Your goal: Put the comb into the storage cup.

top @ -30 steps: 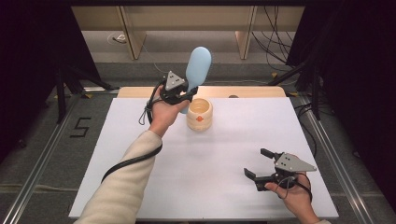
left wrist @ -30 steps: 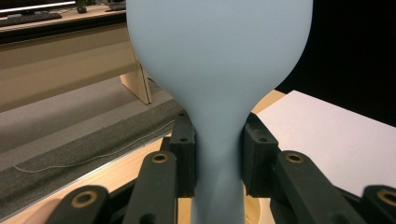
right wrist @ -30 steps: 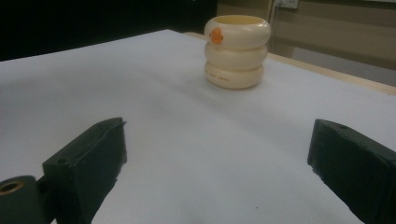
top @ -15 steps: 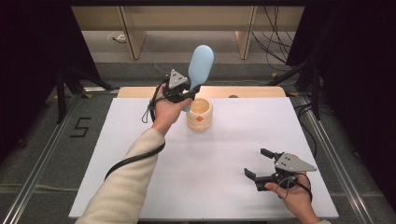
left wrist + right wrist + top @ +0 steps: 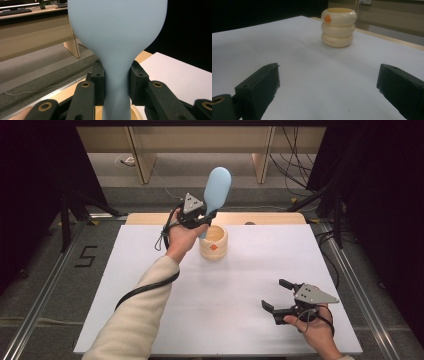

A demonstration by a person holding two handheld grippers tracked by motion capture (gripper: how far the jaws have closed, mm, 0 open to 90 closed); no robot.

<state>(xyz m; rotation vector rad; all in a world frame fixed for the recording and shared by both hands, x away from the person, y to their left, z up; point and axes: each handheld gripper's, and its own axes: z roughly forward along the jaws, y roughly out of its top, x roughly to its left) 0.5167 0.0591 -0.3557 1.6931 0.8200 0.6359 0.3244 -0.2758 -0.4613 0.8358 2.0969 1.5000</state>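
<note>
Jaws round smooth spatula (image 5: 117, 37) neck (matte blue)

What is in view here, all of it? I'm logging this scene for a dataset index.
spatula: 1, light blue, handle clamped in the left gripper, head up, lower end at the cup's mouth
cup: 1, cream, ribbed, orange mark, far middle of table
table: 1, white top
left gripper: 1, black, shut on the spatula, beside the cup
right gripper: 1, black, jaws open with nothing between them, near right of table
</note>
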